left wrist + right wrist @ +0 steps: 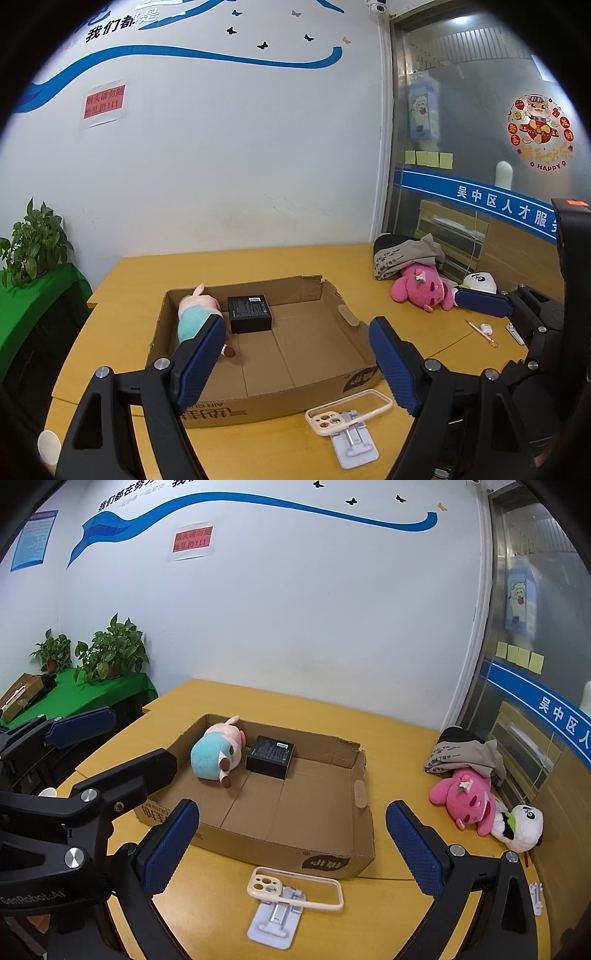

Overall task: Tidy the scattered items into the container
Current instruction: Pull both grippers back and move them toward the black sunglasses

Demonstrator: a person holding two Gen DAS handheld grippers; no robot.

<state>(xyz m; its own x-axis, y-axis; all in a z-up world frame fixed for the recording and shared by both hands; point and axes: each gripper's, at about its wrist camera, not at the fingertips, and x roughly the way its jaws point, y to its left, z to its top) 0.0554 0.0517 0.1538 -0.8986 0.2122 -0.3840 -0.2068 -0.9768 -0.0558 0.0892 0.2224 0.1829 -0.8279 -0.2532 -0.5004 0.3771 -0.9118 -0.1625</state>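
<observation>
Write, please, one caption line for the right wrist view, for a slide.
Open right gripper above a phone case on its stand, before a cardboard box holding a plush toy and black box.

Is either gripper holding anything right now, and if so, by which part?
Nothing is held: the left gripper and the right gripper are both open and empty.

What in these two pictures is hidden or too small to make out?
- Teal plush, left view: lower half behind the left tool's near finger.
- Small white items beside the pencil, left view: too small to identify.
- White object, right view: partly hidden by the right tool's arm.
</observation>
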